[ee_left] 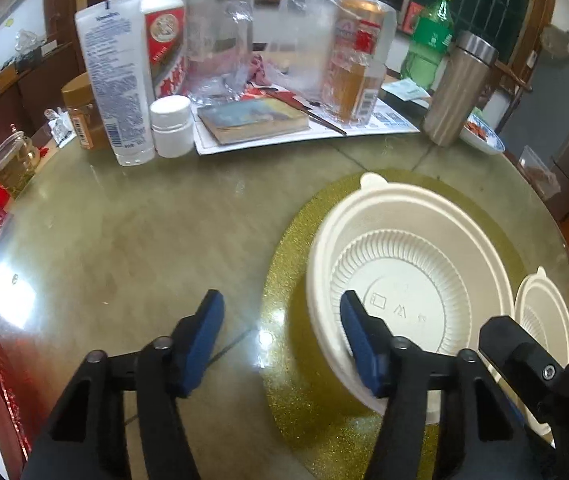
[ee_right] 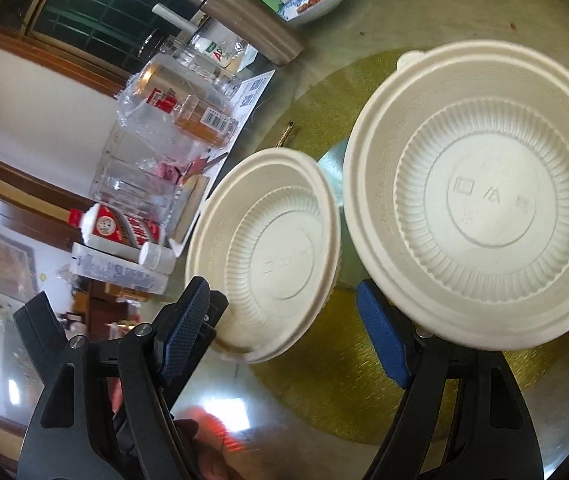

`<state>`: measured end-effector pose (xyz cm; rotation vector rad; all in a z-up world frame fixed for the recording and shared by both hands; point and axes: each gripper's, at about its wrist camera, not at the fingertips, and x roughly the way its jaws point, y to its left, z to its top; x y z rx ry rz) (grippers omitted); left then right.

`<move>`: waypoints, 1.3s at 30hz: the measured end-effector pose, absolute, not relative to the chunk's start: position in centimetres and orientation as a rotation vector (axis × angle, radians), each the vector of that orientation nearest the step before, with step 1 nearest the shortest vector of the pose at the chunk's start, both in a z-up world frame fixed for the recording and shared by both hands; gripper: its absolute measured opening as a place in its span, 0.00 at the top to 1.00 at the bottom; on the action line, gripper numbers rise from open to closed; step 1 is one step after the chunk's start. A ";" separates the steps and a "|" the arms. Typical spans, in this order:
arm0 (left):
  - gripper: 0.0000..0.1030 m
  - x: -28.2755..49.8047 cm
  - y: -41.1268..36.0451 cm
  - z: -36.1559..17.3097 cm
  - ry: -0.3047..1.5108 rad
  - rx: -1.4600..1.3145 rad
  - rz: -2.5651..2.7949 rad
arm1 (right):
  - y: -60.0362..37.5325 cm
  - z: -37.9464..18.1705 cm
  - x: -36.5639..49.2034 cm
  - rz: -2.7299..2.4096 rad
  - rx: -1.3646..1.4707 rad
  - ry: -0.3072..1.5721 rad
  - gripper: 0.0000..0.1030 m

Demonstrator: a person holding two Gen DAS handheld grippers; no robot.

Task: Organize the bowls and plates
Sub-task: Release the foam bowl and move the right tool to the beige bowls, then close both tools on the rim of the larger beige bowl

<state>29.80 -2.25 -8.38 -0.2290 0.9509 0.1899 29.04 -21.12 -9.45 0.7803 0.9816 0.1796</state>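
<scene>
Two cream bowls concern us: the large bowl (ee_left: 408,280) sits on the gold mat (ee_left: 292,240), our left tool (ee_left: 280,316) spread around its near rim. Our right tool (ee_right: 284,300), also spread, frames the small bowl (ee_right: 264,256), tilted beside the large one.

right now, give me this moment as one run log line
left gripper: open, over large bowl's near rim | right gripper: open, small bowl between its fingers, not clamped | both bowls upright, side by side on gold mat
</scene>
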 end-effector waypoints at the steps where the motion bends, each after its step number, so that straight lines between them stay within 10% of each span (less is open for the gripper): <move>1: 0.53 29.8 -2.4 -8.5 0.951 -0.222 0.193 | -21.1 -9.4 29.1 0.178 0.768 0.980 0.31; 5: 0.69 29.8 -2.7 -8.8 0.943 -0.205 0.189 | -20.9 -9.8 29.4 0.154 0.701 1.001 0.67; 9: 0.86 29.5 -3.2 -8.5 0.930 -0.180 0.166 | -20.8 -10.3 29.5 0.148 0.671 1.020 0.81; 39: 0.85 27.9 -3.5 -6.6 0.833 -0.143 0.108 | -19.3 -6.9 27.6 0.090 0.466 0.904 0.85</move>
